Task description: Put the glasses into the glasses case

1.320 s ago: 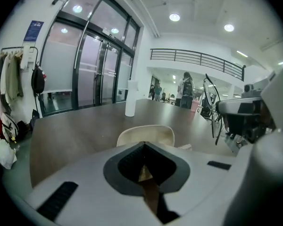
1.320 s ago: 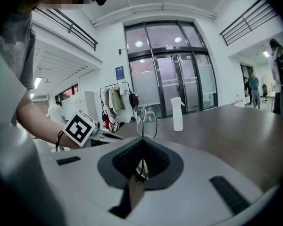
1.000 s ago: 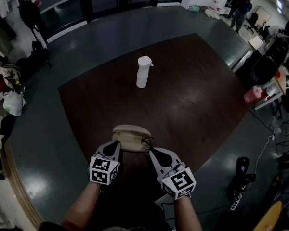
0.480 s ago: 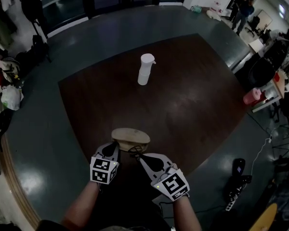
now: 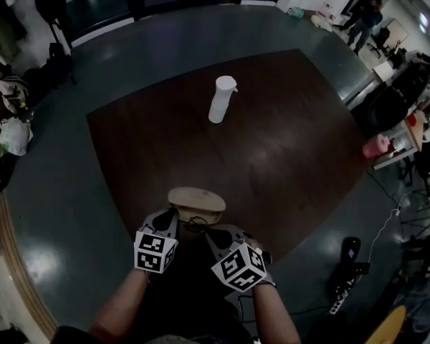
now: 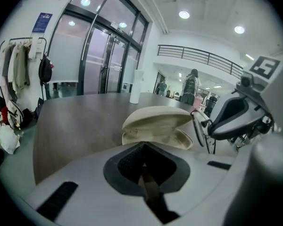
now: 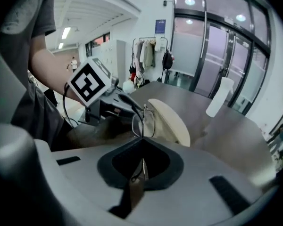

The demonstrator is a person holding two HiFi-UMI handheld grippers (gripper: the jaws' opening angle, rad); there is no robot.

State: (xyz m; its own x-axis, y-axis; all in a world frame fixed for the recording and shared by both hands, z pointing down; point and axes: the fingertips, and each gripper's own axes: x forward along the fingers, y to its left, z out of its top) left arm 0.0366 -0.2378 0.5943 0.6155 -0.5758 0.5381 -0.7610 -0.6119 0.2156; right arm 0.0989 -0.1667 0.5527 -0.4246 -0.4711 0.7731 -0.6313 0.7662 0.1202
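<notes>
Right tongs (image 7: 142, 138), clamped on the glasses (image 7: 144, 121), should ease them level into the open glasses case (image 7: 172, 121); left tongs (image 6: 142, 146) clenched empty.

The table (image 5: 287, 156) looks like dark wood with a soft sheen, the glasses case (image 5: 197, 201) matt beige, the glasses (image 7: 144, 121) thin dark metal wire.

Wire-rimmed glasses (image 7: 144, 122) beside open beige case (image 6: 156, 126)

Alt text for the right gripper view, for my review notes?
The right gripper is shut on thin-framed glasses, held before an open beige glasses case on a dark table. The left gripper is at the case's left; a white bottle stands farther back.
</notes>
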